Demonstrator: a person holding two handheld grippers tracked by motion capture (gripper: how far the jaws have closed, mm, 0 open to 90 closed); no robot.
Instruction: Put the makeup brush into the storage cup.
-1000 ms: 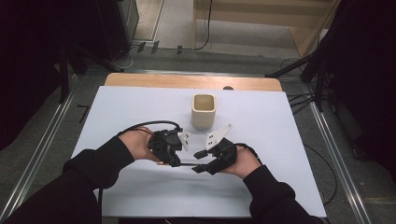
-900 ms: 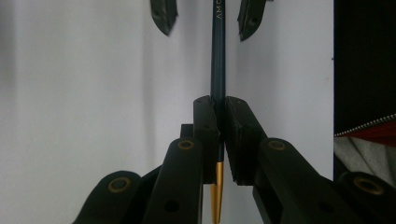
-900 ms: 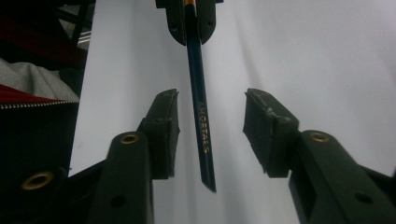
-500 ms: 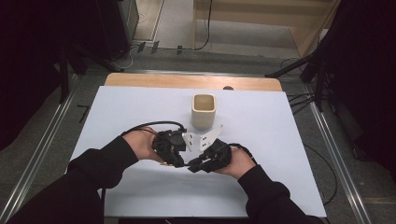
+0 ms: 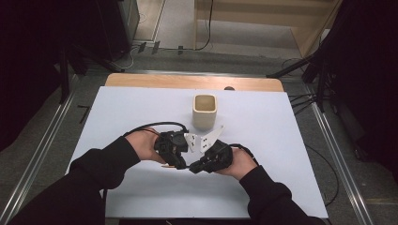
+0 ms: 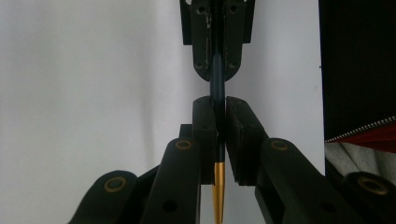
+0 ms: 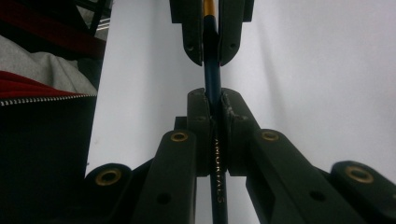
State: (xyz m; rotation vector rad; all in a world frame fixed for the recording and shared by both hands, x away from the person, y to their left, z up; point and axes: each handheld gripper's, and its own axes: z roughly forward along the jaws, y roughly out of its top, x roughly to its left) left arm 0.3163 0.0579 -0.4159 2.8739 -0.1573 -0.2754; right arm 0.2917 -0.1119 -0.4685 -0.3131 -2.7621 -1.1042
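Left gripper view showed both claws, left claw [image 6: 218,121] and right claw [image 6: 217,70], clamped on one pen [image 6: 217,84], the right's jaws having just closed, so any pull apart wanted to run straight along its barrel.

A cup [image 5: 205,111] stands on the table [image 5: 117,112] behind both claws.

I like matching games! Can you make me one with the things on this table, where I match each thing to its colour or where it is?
Things:
1. pen
2. cup
3. table
4. left gripper

Matches:
A. white and flat, under everything
B. beige, standing beyond the hands
C. dark blue with a gold end
D. black, shut on one part of the pen, facing the right gripper

Pairs: 1-C, 2-B, 3-A, 4-D
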